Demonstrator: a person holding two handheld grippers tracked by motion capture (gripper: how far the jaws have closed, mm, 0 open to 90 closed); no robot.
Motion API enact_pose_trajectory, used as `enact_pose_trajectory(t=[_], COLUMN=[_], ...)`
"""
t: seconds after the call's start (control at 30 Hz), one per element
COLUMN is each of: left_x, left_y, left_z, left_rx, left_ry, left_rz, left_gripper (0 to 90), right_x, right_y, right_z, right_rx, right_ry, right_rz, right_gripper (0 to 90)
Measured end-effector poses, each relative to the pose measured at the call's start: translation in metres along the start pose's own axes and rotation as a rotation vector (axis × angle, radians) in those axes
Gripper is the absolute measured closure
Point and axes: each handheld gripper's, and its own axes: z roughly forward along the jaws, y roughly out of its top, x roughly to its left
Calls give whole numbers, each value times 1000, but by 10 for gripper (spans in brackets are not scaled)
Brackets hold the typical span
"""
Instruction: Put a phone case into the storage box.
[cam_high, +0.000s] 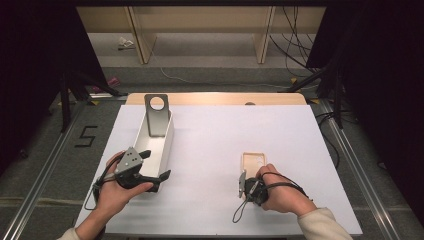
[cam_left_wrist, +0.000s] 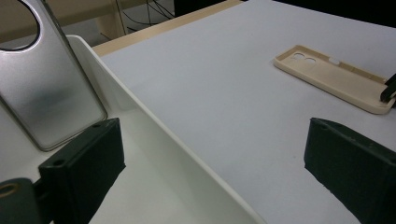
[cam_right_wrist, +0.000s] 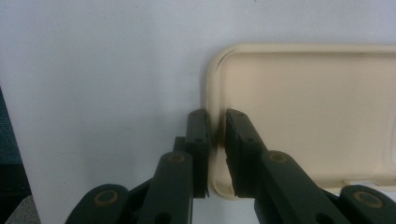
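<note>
R claw (cam_right_wrist: 215, 140) was pinched narrow on the near short rim of the beige phone case (cam_right_wrist: 317, 112); case lay flat on tabletop (cam_high: 210, 150), long axis running away from claw; L claw (cam_left_wrist: 210, 172) wide open, straddling white bin (cam_left_wrist: 154, 154) wall.

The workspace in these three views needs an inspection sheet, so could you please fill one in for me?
Surface: white table top, wooden strip along its far edge.
Job's things: beige phone case lies flat, open side up; white bin at the left holds a silver phone case leaning upright against its far end.
Clutter: nothing seen on the table.
Grippers: right claw is pinched on the near rim of the beige phone case, one pad outside, one inside; left claw is open over the near end of the white bin, holding nothing.
Cables: a cable loop trails from the right claw; black cables lie on the floor behind.
Surroundings: wooden shelving, dark curtains on both sides.
</note>
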Motion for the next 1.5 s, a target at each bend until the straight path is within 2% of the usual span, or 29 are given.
enact_pose_trajectory(t=[0.4,0.7,0.8,1.0,1.1,1.4,1.5], left_x=[0,0,0,1,1,1,1], left_y=[0,1,0,0,1,1,1], left_z=[0,-1,-1,-2,-2,-3,-3], left_rx=[-2,-2,-4,-4,-6,-4,-5], left_ry=[1,2,2,2,3,3,4], left_rz=[3,-3,-6,-4,-3,-2,-2], left_gripper=[45,51,52,60,60,64,64], right_x=[0,-1,-1,-2,-2,-4,-5], right_y=[-1,-5,-8,-13,-16,-23,-25], right_z=[-1,-1,-2,-5,-7,-13,-14], right_rx=[-5,-36,-57,-116,-159,-307,-377], right_ry=[22,28,15,26,13,-15,-35], right_rz=[16,13,10,33,39,85,94], right_gripper=[860,870,873,874,874,877,877])
